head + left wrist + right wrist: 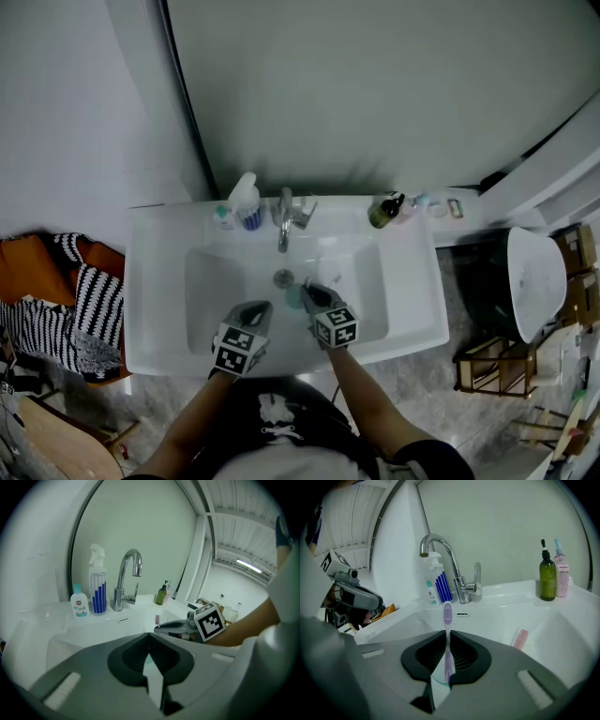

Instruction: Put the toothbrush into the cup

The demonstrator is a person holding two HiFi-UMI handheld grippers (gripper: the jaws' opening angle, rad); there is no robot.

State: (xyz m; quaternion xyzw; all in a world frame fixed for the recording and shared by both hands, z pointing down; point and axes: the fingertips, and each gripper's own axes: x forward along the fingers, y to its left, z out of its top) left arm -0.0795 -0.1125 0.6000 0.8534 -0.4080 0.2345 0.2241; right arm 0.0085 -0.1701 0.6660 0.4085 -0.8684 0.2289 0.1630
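Over a white sink (418, 314), the right hand-held gripper (446, 633) clamps a purple toothbrush (447, 613) by its handle. The jaws stand nearly together and the head sticks out ahead of the tips. The teal cup (293, 298) sits in the basin just below and left of those tips. The left hand-held gripper (150, 635) shows its jaws meeting on a pale teal sliver, apparently pinching the cup's wall to steady it. The step in hand looks like lining the brush up above the cup. Next, the brush must tip down and lower inside the rim before the jaws part.
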